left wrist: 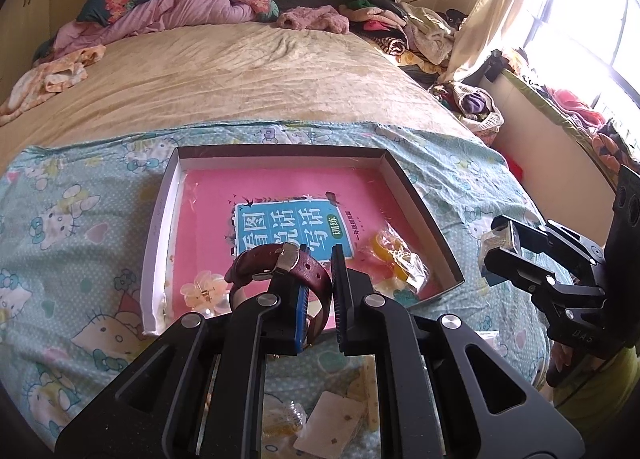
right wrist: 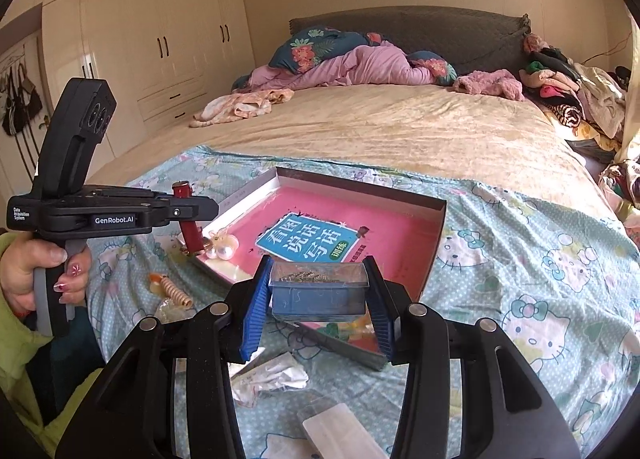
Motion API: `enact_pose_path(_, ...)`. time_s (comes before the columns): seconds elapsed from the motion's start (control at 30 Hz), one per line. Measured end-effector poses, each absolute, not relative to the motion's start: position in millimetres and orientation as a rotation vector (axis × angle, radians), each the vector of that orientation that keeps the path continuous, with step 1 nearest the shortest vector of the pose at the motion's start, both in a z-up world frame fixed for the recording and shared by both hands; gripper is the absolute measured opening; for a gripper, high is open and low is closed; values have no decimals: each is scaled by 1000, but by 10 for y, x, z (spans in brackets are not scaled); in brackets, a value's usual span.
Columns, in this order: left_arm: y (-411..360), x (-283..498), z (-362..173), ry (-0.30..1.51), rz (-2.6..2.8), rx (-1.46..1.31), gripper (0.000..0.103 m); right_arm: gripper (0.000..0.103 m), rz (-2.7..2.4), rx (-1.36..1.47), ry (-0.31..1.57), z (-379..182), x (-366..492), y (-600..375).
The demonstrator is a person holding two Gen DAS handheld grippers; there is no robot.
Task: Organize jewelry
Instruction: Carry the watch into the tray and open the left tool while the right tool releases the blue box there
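Observation:
My left gripper (left wrist: 320, 257) is shut on the strap of a dark red leather watch (left wrist: 280, 263) and holds it over the near edge of a shallow cardboard tray (left wrist: 280, 150). A pink book (left wrist: 280, 187) lines that tray. In the right wrist view the watch (right wrist: 191, 235) hangs from the left gripper (right wrist: 188, 213) at the tray's left corner. My right gripper (right wrist: 319, 263) is shut on a small blue box with a clear lid (right wrist: 319, 297), gold chain inside, above the tray's near edge (right wrist: 434, 259). In the left wrist view the right gripper (left wrist: 496, 245) is to the tray's right.
In the tray lie a pearl and flower hair clip (right wrist: 222, 249) and a plastic bag of yellow pieces (left wrist: 394, 259). On the Hello Kitty cloth (right wrist: 540, 267) nearby are a spiral hair tie (right wrist: 176, 293), crumpled packets (right wrist: 272, 379) and an earring card (left wrist: 332, 423). Clothes are piled on the far side of the bed.

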State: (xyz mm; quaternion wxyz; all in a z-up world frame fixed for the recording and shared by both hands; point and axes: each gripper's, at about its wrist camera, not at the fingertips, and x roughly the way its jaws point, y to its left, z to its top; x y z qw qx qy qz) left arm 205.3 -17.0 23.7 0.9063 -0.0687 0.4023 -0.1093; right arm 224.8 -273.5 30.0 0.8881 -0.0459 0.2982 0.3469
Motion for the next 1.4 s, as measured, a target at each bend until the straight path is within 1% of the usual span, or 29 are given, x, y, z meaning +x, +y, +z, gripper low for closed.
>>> enact_pose_path(0.27, -201, 2232, 102, 848, -209, -111, 5, 43, 689, -88, 635, 278, 2519, -2675)
enact_pose_path(0.87, -310, 2447, -266, 914, -199, -33, 5, 43, 610, -134, 716, -13, 3030, -2504)
enact_pose_path(1.33, -350, 2468, -353, 938, -228, -25, 5, 43, 553, -185, 793, -338, 3266, -2338)
enact_pose_path(1.4, -347, 2476, -353, 943, -233, -28, 8, 43, 553, -187, 802, -373, 3280, -2332)
